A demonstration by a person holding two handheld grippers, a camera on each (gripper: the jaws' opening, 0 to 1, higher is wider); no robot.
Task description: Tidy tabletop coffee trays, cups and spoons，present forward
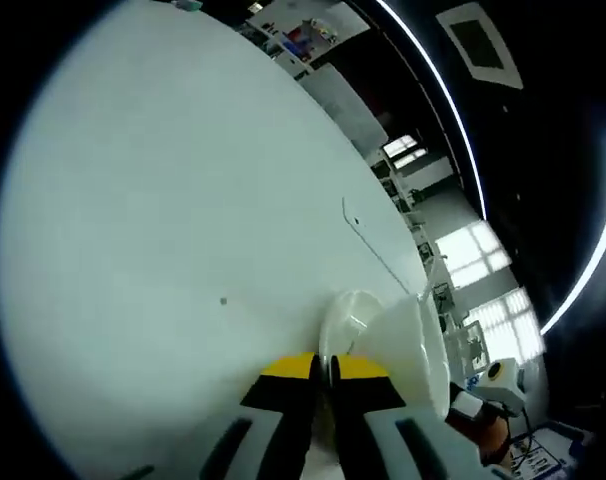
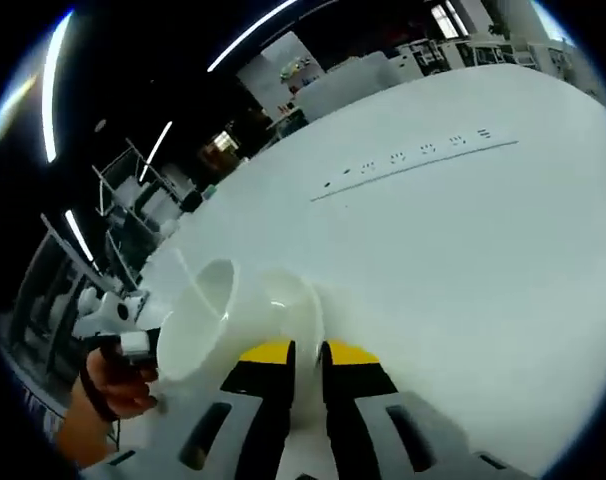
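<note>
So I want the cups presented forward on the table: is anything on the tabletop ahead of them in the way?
Nothing visible. Each hand-held gripper, left and right, pinches a white cup rim; the white tabletop beyond lies bare.

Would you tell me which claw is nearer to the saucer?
Left. The left claw is shut on the saucer at its rim; the right claw is farther off, beyond the cup.
</note>
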